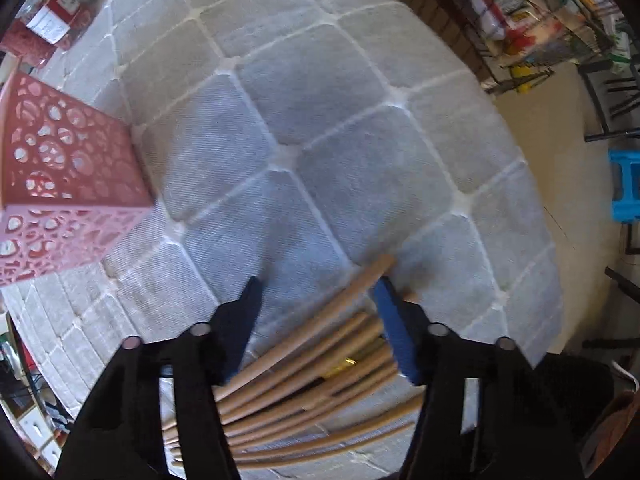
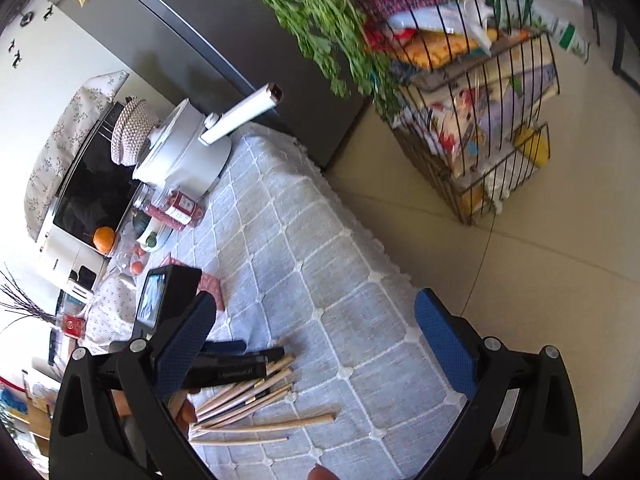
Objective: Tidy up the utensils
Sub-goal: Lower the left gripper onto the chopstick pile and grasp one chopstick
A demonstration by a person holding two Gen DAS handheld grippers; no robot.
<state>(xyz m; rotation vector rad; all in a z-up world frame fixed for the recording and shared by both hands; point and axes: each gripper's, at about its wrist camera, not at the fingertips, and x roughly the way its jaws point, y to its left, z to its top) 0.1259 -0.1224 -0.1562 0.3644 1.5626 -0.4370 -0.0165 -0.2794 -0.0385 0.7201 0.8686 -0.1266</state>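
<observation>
Chopsticks (image 1: 304, 364) lie nearest, a loose fan of tan wooden sticks on the table (image 1: 320, 120), right under the left claw (image 1: 318, 294). That claw stands wide, holding nothing, its blue right pad over the sticks and its left finger over bare cloth.

From biggest down: the table wears a grey quilted cloth with white stitched squares. A dark fridge (image 2: 200, 32) stands at its far end, and a wire rack (image 2: 480, 120) packed with bright packets sits on the tiled floor beside it, green leaves (image 2: 312, 12) hanging over its top. At the back of the table, a microwave (image 2: 80, 200) sits under a flowered cover, with a white pot (image 2: 184, 152) near it, its long handle pointing up toward the fridge. A red pierced basket (image 1: 60, 184) stands on the table, well apart from the sticks and left of them in the left wrist view. Red jars (image 2: 180, 208) lie in front of the pot, with an orange (image 2: 105, 239) beside the microwave.

The right claw (image 2: 316, 320) hangs wide too, gripping nothing, above the cloth beyond the chopsticks (image 2: 244, 404). From here the left claw (image 2: 240, 360) shows resting over the top of the pile, and two sticks lie a little apart from the rest, toward the table's near edge.
</observation>
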